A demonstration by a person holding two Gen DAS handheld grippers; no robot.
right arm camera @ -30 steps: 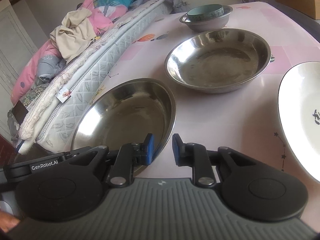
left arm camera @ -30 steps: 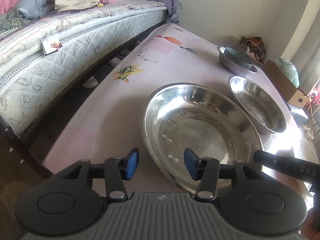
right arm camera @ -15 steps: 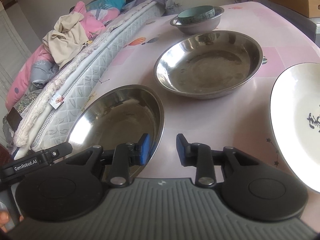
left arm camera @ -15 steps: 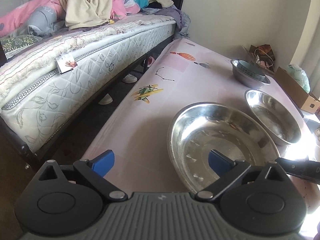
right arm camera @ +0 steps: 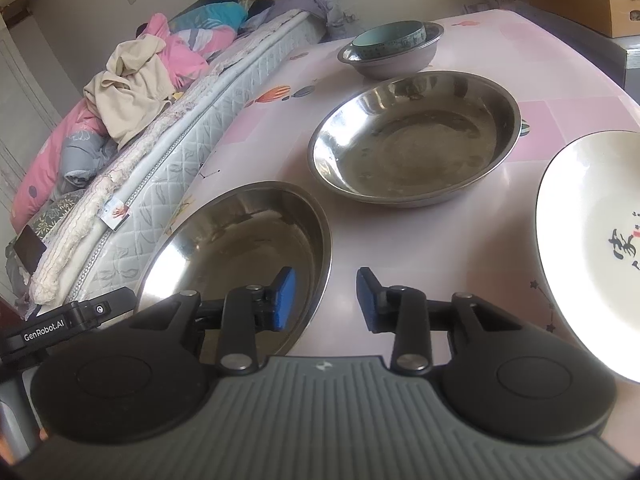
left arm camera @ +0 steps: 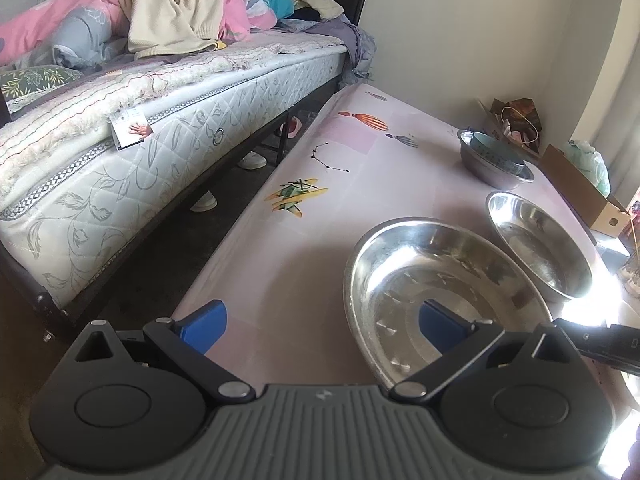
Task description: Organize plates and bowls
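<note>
Two steel bowls (right arm camera: 240, 256) sit side by side on the pink table (right arm camera: 400, 240). Left gripper (left arm camera: 320, 324) gapes wide, empty; right gripper (right arm camera: 326, 300), jaws just parting, straddles the near bowl's rim at 6 o'clock unpressed. Next, probably stacking it into its 1 o'clock neighbour (right arm camera: 416, 136).

- A table (right arm camera: 472, 240) under a pink cloth printed with small cartoons carries all the dishes.
- Nearest steel dish (right arm camera: 248, 248): lies just ahead of the right gripper's left finger (right arm camera: 285, 300).
- Second steel dish (right arm camera: 416, 136): farther ahead, apart from the first.
- Small steel bowl (right arm camera: 390, 60): beyond it, with a teal bowl (right arm camera: 386, 39) nested inside.
- White plate (right arm camera: 592, 240): right of the right finger.
</note>
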